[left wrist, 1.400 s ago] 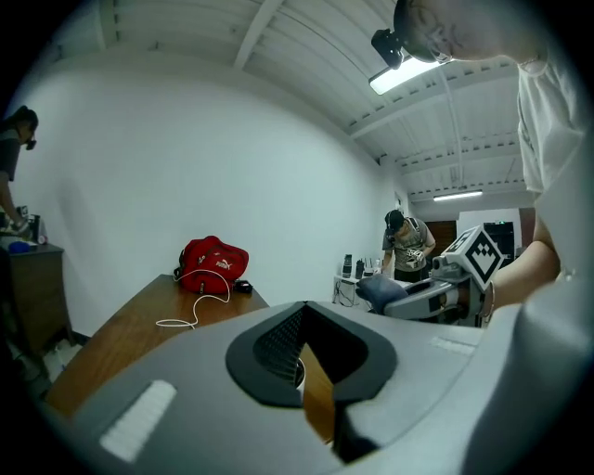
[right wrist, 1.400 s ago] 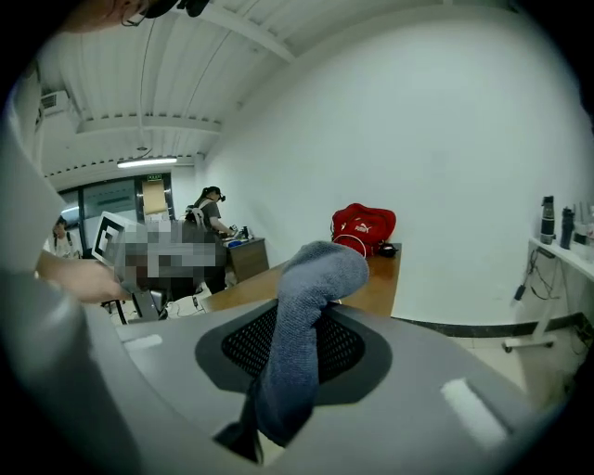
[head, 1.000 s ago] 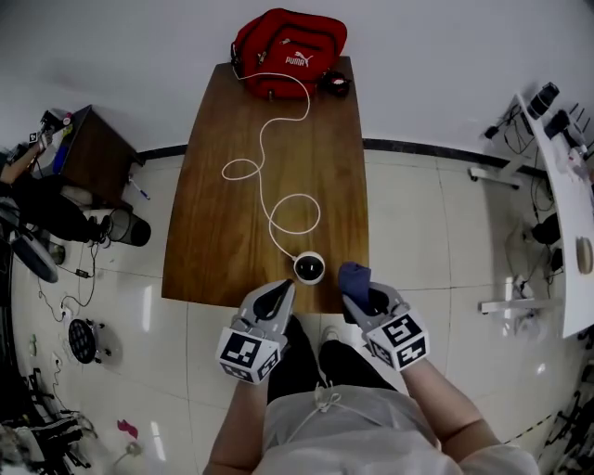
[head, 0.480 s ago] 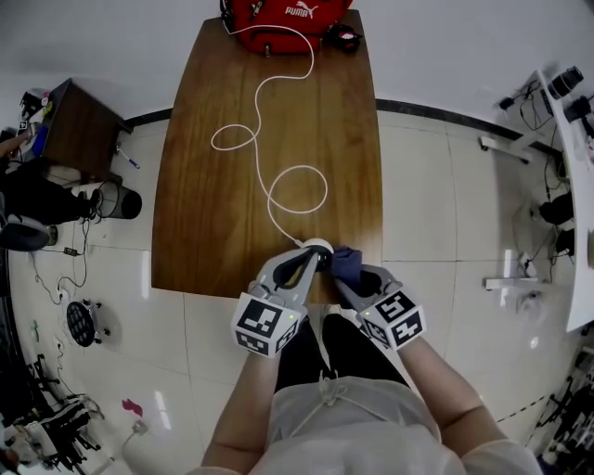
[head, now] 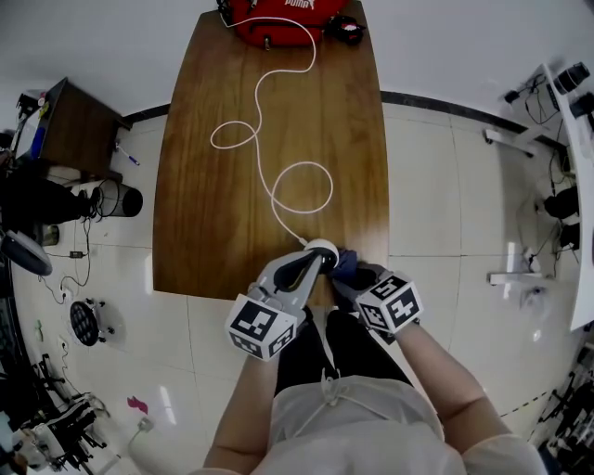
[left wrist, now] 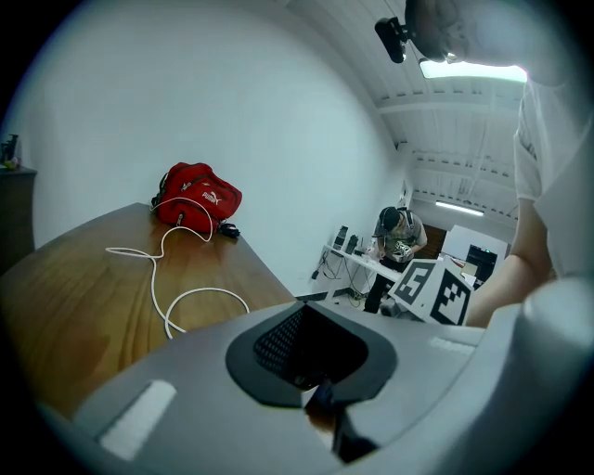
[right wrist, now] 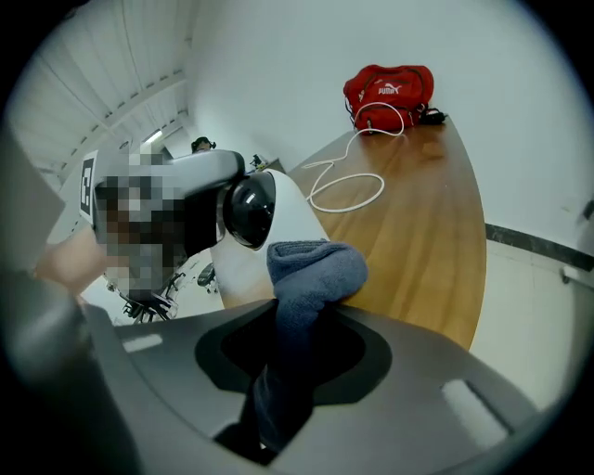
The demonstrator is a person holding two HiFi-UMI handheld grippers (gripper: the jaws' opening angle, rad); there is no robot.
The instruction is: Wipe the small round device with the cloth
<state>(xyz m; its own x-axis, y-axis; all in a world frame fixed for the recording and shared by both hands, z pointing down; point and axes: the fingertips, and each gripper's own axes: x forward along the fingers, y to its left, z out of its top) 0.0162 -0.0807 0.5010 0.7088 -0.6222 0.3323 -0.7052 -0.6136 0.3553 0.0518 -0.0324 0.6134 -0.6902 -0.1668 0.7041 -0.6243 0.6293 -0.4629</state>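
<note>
Right gripper view: the right gripper (right wrist: 295, 345) is clamped on the cloth (right wrist: 316, 269), whose folded end sits just ahead, at the device (right wrist: 278, 218). Press lightly and rub round its shell. The left gripper (left wrist: 320, 394), jaws together and empty, should brace the opposite side.

A wooden table (head: 204, 213) bears a red bag (head: 278, 28) at its far end. A small black object (head: 345, 31) lies just right of the bag. A white cable (head: 331, 188) loops from the bag to the small round device (head: 321, 248) at the opposite edge.
</note>
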